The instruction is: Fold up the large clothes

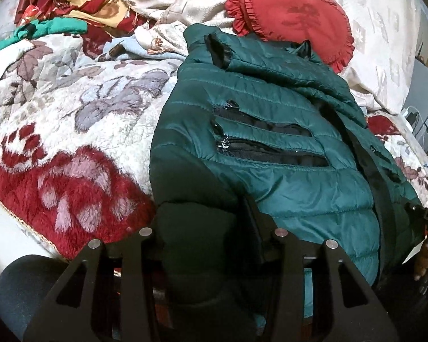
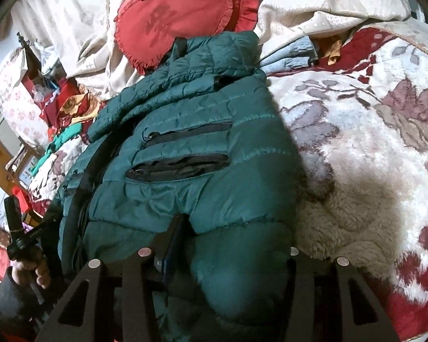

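**Left wrist view: both claws bite the jacket hem, and the slick shell is the weak point**

Left wrist view shows the left claw [image 1: 211, 228] closed on a bunched lower corner of the green puffer jacket [image 1: 271, 131]. The rest of the garment stretches away ahead of the claw across the floral blanket [image 1: 71, 119] on the bed, its collar end farthest off, touching the red frilled cushion [image 1: 288, 14]. In the right wrist view the right claw [image 2: 228, 245] likewise pinches a puffed fold of the hem between its fingers, with the jacket running forward from it and bare blanket off to its right side.

Judged from this, the jacket is gripped at both bottom corners, ready to be lifted or turned over toward the collar.

- **Slipping.** The shell looks shiny and padded. Each claw seems to hold a thick roll, not a flat edge, so a quick pull could squeeze the filling out and let the fabric slide free.
- **Uneven lift.** If one claw rises ahead of the other, the fold would likely go askew and the front panels would twist.
- **Open front.** The jacket appears unzipped down the middle, beside the left claw's right. The two halves could part or flop separately.
- **Pockets.** Two zip pockets [image 1: 268, 142] ahead of the left claw gape open and might catch.
- **Snagging.** The fleecy blanket may drag on the underside, and the cushion just beyond the collar could be pushed or buried.
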Motion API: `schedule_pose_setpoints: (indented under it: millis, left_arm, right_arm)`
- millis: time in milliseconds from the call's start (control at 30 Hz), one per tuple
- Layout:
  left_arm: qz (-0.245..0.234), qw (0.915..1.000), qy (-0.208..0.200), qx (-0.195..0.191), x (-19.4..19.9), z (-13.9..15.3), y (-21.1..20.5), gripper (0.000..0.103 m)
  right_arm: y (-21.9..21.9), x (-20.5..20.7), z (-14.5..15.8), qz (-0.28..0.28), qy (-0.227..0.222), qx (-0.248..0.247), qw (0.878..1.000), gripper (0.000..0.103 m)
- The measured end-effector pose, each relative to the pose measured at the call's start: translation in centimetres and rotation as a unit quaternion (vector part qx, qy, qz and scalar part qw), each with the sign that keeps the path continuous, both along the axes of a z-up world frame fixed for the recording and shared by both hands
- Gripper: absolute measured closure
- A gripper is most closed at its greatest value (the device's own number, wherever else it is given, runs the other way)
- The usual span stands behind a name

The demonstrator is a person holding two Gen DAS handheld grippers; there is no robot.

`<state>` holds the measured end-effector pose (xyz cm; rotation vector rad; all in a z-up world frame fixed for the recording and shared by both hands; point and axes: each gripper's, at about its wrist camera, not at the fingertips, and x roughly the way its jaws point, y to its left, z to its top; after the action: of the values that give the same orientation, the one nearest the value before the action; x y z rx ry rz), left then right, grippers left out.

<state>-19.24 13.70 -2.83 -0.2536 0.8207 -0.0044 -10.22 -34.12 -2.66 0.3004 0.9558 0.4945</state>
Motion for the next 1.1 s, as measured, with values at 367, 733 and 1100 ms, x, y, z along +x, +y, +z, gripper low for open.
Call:
schedule_pose_setpoints:
  millis: [367,733,1100]
  left_arm:
    - [0.0,1.0,0.005,-0.007,0.0,0.0,0.2,0.06]
    - [-0.033,0.9972,-0.002,-0.066,-2.9,2.3,2.1,0.088]
    - [-0.035,0.9941,-0.033,-0.097,-7.9,5.8,3.2,0.088]
  right_arm:
    - [0.6,-0.3,1.1,0.019,-0.024,-0.034,0.999,0.062]
    - [-0.8,-2.7,4.9,0.005,-0.074,0.029,0.997,0.085]
    - [-1.9,-7.3,8.0,0.01,-0.092,0.037,0.995,0.086]
